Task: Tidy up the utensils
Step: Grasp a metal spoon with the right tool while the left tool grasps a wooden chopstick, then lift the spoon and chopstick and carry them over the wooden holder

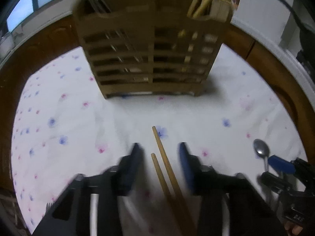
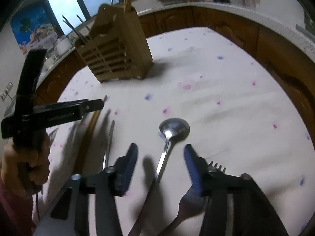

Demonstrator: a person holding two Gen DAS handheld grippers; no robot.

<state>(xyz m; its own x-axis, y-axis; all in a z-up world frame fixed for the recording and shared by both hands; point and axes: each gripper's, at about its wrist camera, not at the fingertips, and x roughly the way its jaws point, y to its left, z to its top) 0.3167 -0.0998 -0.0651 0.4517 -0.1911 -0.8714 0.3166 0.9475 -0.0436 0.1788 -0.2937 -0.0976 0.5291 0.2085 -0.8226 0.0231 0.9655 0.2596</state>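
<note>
Flowered tablecloth (image 1: 82, 106) is being occupied by the wooden utensil holder (image 1: 149, 59) at its far side. Two chopsticks (image 1: 163, 157) are being straddled, untouched, by the left gripper (image 1: 160, 151); the spoon (image 2: 173, 129) likewise by the right gripper (image 2: 160, 155), jaws parted.

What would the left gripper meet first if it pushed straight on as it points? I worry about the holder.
Probably the wooden chopsticks lying between the left gripper's open jaws, then the tablecloth, well short of the wooden holder.
</note>
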